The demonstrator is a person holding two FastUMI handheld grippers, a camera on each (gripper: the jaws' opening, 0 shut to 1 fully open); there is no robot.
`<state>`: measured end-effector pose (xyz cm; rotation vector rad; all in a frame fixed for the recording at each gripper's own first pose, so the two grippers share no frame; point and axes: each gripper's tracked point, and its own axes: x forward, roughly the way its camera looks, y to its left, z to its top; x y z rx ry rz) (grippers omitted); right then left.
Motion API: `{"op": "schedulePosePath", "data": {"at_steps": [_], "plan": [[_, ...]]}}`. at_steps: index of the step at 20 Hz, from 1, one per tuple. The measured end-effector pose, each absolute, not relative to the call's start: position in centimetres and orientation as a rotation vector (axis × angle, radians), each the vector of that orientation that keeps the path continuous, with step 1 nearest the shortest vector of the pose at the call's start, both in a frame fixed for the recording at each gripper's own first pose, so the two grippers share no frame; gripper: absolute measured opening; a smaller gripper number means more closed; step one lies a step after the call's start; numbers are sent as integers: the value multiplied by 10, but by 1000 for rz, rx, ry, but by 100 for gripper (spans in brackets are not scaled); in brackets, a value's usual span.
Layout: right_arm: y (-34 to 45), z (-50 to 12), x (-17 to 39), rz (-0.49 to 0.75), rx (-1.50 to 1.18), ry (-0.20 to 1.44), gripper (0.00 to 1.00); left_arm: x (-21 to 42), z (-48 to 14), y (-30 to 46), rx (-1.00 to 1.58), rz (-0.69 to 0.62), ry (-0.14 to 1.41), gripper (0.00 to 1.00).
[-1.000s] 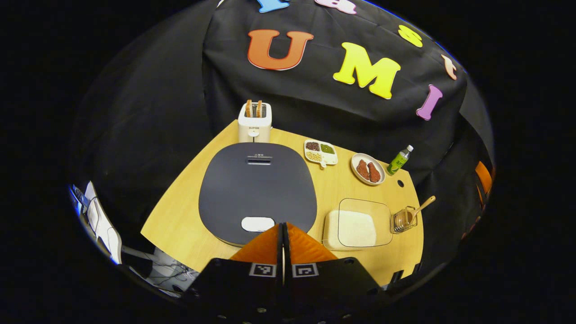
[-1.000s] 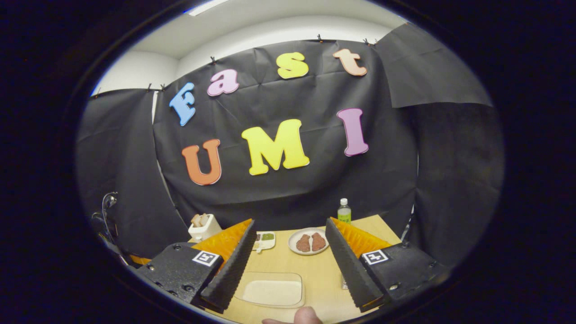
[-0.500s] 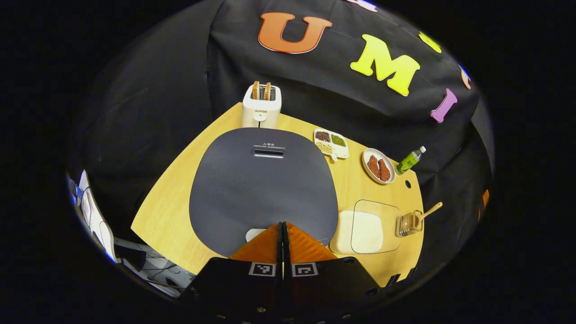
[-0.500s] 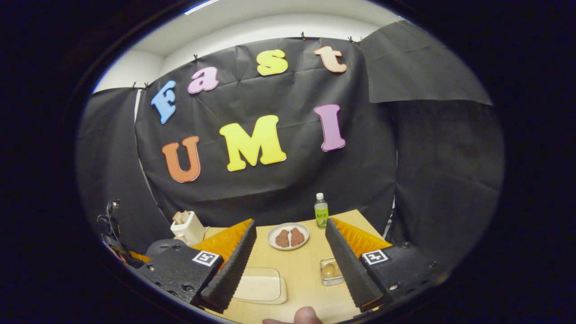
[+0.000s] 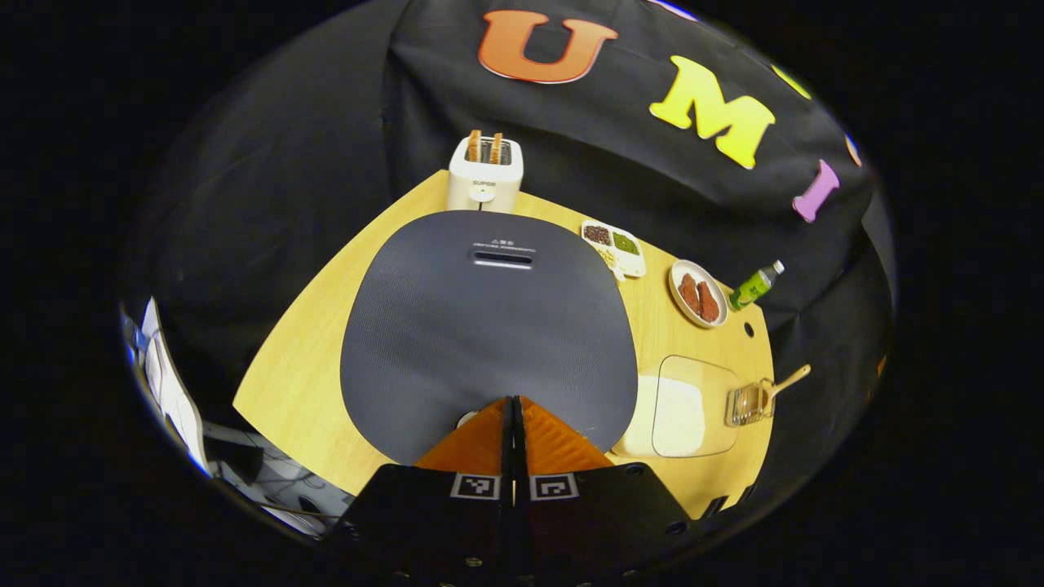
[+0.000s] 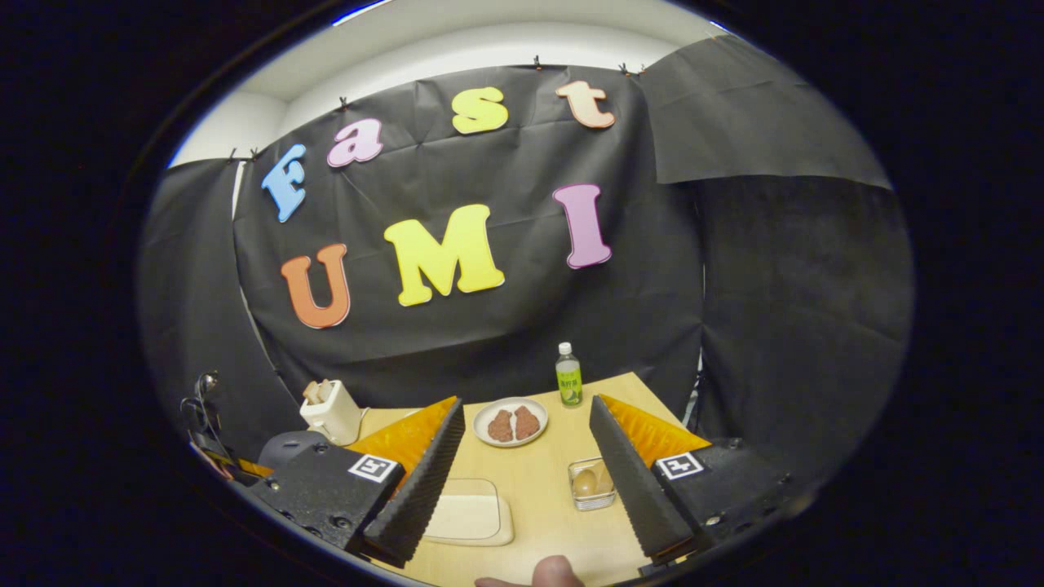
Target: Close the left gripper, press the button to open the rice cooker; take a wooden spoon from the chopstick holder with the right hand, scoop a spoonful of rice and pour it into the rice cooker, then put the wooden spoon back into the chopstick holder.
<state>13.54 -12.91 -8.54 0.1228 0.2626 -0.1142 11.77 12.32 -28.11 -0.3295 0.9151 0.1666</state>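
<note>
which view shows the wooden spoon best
The left gripper view: the wooden spoon shows its handle slanting out of the chopstick holder. The right gripper view shows just its bowl inside the holder, beside that gripper's fingers.

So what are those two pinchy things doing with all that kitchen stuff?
A person holds a gripper in each hand. The left gripper, fingers pressed together, points down at the front edge of the rice cooker, where the button is; its lid is closed. The right gripper is open and empty above the table, with the chopstick holder and its wooden spoon just ahead. The rice waits in its container.
</note>
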Motion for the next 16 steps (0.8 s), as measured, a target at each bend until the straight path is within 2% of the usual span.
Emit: {"op": "schedulePosePath", "data": {"at_steps": [5,6,9,11,12,16], "plan": [[-118,-90,130,-109,149,274,100,113,-285,125,-310,172,895,0],[-119,-87,128,-112,144,265,96,112,-283,124,-319,165,888,0],[-120,-77,125,-115,133,243,100,114,-282,123,-353,169,889,0],[-123,-68,122,-125,125,221,96,116,-273,123,-348,188,855,0],[-124,-64,121,-129,119,211,100,116,-269,123,-329,191,837,0],[-124,-58,118,-128,88,198,100,128,-218,126,-252,186,682,0]]}}
